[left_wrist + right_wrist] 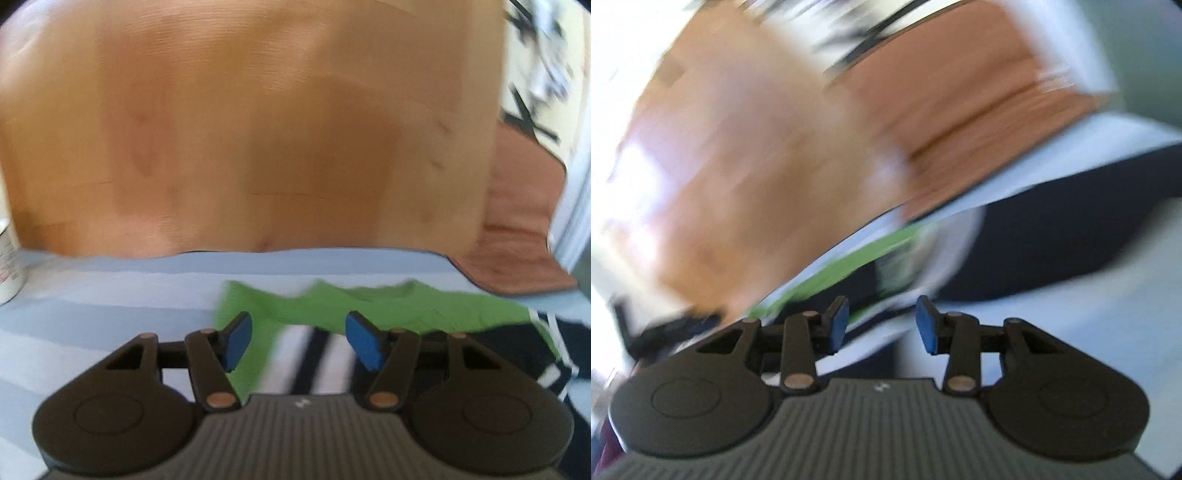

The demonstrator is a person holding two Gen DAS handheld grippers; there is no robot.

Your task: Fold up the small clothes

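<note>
Left gripper [299, 341], jaws apart and empty, hovers over the green garment [388, 306] lying on the near blue-striped cloth [110, 295]. Right gripper [881, 325], released, holds nothing; its view is blurred.

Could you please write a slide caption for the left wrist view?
Open left tongs above a green garment on a striped sheet.

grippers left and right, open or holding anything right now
left gripper: open, empty, above the green garment.
right gripper: open, nothing between its pads; view blurred.
</note>
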